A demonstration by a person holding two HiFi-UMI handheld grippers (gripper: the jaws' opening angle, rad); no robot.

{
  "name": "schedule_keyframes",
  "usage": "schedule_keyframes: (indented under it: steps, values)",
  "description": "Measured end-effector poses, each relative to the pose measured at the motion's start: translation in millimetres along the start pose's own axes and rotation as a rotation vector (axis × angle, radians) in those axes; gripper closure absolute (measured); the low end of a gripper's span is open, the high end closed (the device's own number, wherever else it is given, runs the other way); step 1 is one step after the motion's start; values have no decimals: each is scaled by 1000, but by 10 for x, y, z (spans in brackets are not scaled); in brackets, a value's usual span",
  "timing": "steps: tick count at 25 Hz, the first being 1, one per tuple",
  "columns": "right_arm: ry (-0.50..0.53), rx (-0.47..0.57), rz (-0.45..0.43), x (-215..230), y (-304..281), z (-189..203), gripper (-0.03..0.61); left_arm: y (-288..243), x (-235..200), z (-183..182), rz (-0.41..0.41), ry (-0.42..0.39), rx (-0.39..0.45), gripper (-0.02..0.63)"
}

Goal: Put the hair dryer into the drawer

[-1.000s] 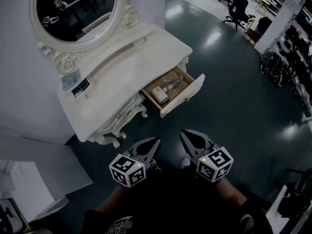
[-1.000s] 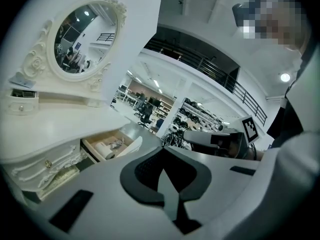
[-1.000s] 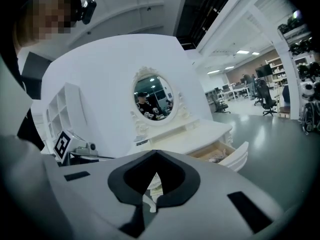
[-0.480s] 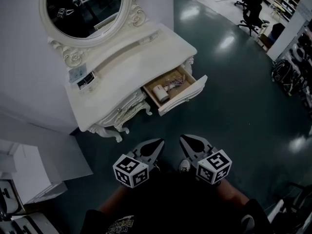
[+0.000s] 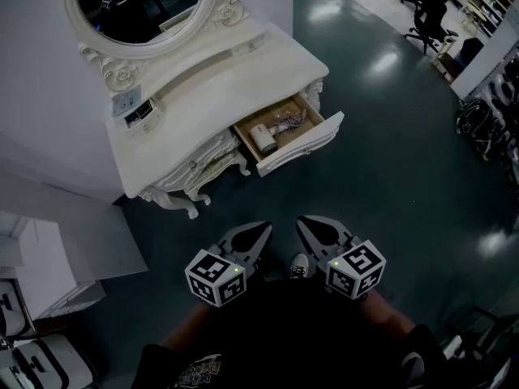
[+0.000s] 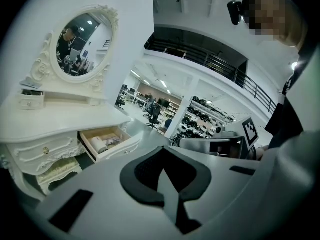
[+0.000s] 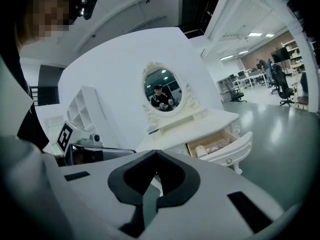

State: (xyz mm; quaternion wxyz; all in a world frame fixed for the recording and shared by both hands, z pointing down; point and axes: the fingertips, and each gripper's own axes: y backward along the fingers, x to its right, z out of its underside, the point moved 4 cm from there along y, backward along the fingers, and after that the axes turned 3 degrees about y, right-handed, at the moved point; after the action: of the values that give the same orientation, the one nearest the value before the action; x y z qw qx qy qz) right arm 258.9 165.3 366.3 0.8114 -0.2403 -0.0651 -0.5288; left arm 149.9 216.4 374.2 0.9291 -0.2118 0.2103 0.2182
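A white hair dryer (image 5: 261, 140) lies with its cord inside the open drawer (image 5: 302, 147) of a white dressing table (image 5: 243, 75). It also shows in the left gripper view as hair dryer (image 6: 99, 145) in the drawer (image 6: 122, 149), and in the right gripper view as hair dryer (image 7: 201, 151) in the drawer (image 7: 235, 148). My left gripper (image 5: 264, 228) and right gripper (image 5: 301, 221) hang side by side close to my body, well short of the drawer. Both are shut and hold nothing. The left gripper (image 6: 163, 150) and right gripper (image 7: 156, 154) each show jaws closed to a point.
An oval mirror (image 5: 142, 2) in a carved frame stands on the table's back edge, with a small box (image 5: 134, 108) beside it. White shelving (image 5: 49, 298) stands at the lower left. Office chairs (image 5: 430, 10) are at the far right. Dark glossy floor (image 5: 389, 152) lies between me and the table.
In the head view the dressing table and drawer have drifted slightly up and away. Both grippers stay shut, side by side near my body.
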Motion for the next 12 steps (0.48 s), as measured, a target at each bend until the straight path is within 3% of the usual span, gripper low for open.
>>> schedule_keyframes:
  steps: [12]
  values:
    - [-4,4,-31,-39,54,103,549,28,75,129,-20,-8,-17,611]
